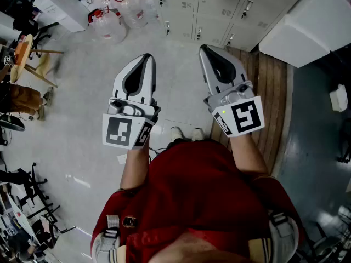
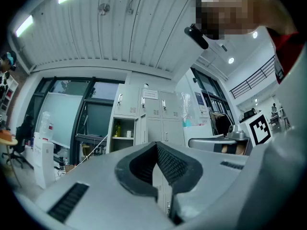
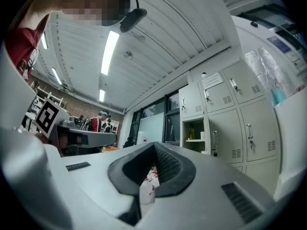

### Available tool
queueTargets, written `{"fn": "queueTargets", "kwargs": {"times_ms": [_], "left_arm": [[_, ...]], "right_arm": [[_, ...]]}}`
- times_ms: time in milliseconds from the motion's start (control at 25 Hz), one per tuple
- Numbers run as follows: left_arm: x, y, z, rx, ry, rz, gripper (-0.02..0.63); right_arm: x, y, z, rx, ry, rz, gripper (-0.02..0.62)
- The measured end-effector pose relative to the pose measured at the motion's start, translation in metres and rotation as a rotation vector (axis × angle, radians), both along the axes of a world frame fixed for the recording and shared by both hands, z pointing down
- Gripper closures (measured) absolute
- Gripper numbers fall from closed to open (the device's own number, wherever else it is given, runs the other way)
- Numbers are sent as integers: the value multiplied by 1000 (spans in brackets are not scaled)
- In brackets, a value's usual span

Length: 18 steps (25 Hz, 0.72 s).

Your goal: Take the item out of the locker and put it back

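Closest in, find the left tool [image 2: 157,145] shut, jaws pressed together with nothing gripped, and much the same at the right tool [image 3: 154,146] — closed at the tip, empty, with only a sliver of distant water jugs [image 3: 144,188] glimpsed through the slot lower down. From the head view, held side by side and apart above the floor [image 1: 82,136], both aimed towards the bank of lockers [image 1: 219,10] and well short of it. Beyond the tips, look to the one open compartment [image 2: 122,128] in that grey bank: standing upright on its shelf, a small yellowish bottle [image 2: 117,129], with a paler thing just beside it, too small to name. Caught from the right gripper view too, same bottle [image 3: 192,131], same shelf. Probably light and stiff, likely smooth-sided and so a little slippery; impossible to tell glass from plastic at this range, so better treated as breakable and perhaps part full. Best taken across the body at about mid-height, below the neck, kept upright — squeezed firmly enough to hold, not so hard as to pop it loose. Calls first for one tool opened wider than the bottle, then a level entry above the shelf edge, steering clear of the neighbour.
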<state>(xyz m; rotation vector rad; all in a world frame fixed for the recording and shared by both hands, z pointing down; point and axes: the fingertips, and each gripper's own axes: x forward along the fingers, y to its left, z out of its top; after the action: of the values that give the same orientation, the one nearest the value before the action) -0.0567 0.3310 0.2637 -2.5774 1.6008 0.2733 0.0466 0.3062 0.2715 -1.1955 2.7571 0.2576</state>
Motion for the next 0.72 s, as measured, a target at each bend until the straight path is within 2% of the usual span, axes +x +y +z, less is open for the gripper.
{"fn": "queueTargets", "kwargs": {"times_ms": [200,480,720], "left_arm": [[-9,-5,9,-29,-41,-21,600],[-20,-9,6,-24,-17,-5,600],[-37,-17,11,-44,-33,-23,598]], "right_arm": [[-7,-5,0,-10,-14,-7,598],[-23,-6,0,-10,-8,-12,598],[-38,-10,1,-11,5,-7,598]]}}
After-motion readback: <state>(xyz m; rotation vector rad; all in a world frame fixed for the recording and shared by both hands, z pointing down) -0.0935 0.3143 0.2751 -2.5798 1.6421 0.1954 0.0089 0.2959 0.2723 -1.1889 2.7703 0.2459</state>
